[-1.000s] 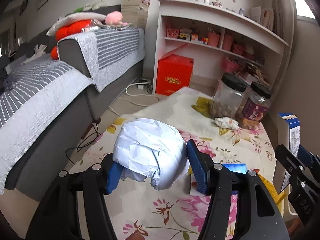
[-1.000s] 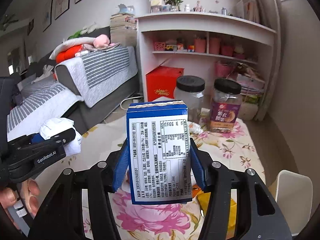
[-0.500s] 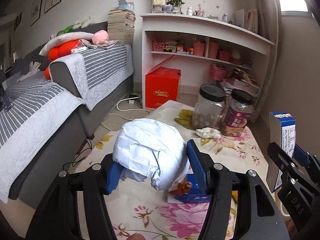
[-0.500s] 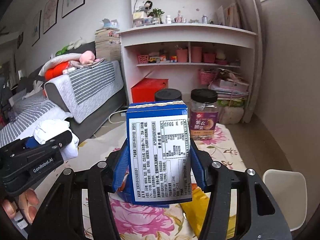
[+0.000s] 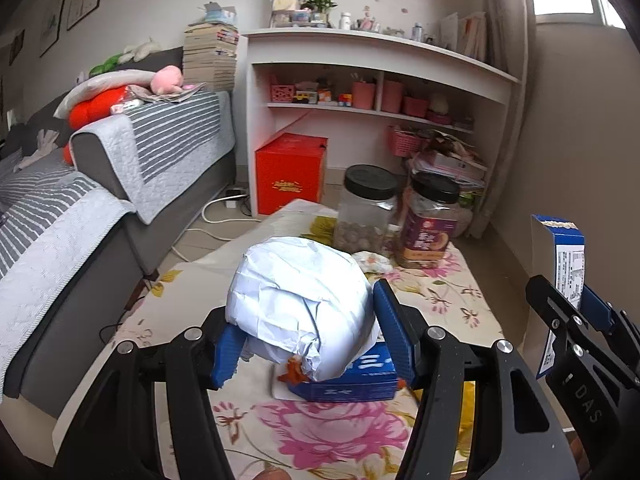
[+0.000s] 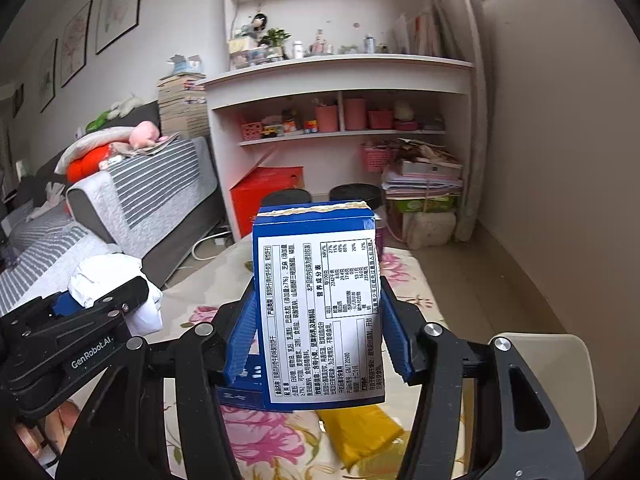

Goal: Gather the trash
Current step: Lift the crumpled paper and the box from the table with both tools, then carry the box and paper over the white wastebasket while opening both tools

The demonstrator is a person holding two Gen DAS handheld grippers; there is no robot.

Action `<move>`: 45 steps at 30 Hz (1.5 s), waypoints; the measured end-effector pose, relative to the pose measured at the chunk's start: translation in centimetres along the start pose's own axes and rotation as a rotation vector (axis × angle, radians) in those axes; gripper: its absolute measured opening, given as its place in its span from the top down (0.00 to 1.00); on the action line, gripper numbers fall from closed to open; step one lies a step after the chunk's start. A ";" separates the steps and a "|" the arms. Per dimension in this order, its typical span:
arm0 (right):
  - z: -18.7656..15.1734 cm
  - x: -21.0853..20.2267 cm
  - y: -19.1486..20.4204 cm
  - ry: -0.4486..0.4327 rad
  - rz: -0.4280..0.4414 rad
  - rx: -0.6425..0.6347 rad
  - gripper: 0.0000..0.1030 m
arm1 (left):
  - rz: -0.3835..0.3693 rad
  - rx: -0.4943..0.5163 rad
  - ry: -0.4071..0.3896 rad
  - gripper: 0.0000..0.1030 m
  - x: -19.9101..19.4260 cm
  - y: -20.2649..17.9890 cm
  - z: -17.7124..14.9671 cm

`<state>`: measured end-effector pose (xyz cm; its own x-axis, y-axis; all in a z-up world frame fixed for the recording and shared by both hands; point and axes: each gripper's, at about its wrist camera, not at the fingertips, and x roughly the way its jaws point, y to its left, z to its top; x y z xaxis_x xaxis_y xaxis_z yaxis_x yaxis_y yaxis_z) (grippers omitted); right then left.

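Observation:
My left gripper [image 5: 308, 338] is shut on a crumpled white paper wad [image 5: 300, 300], held above the floral-cloth table [image 5: 448, 300]. In the right wrist view the same wad [image 6: 108, 280] shows at the left in the left gripper [image 6: 100, 316]. My right gripper [image 6: 318, 340] is shut on an upright blue carton [image 6: 320, 308] with a white nutrition label. That carton [image 5: 562, 256] also shows at the right edge of the left wrist view. A flat blue box [image 5: 348, 380] and an orange scrap [image 5: 294, 372] lie on the table under the wad. A small crumpled tissue [image 5: 372, 260] lies by the jars.
Two black-lidded jars [image 5: 370, 208] [image 5: 430, 220] stand at the table's far end. A yellow packet [image 6: 360, 428] lies on the table near me. A white bin [image 6: 560, 384] stands at the right. A grey sofa [image 5: 80, 216] runs along the left, a white shelf unit [image 5: 380, 80] behind.
Both grippers have risen and drawn back with their loads still held. More of the near table shows, with the flat blue box and yellow packet now in view.

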<state>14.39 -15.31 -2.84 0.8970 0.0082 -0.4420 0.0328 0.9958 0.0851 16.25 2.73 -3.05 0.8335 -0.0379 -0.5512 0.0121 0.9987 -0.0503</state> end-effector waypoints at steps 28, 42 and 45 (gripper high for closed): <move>-1.1 -2.0 -13.8 0.048 -0.304 0.226 0.48 | -0.143 0.103 0.055 0.42 1.3 -9.9 -1.1; -3.2 -6.1 -21.9 0.046 -0.579 0.369 0.08 | -0.256 0.204 0.085 0.42 1.3 -18.7 -2.2; -3.7 -7.2 -23.3 0.042 -0.632 0.412 0.07 | -0.301 0.231 0.113 0.42 1.3 -21.2 -2.9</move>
<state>5.50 -38.26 -4.96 0.6353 -0.5413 -0.5509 0.7050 0.6976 0.1277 15.45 -18.56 -5.11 0.7081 -0.3207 -0.6291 0.3811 0.9236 -0.0420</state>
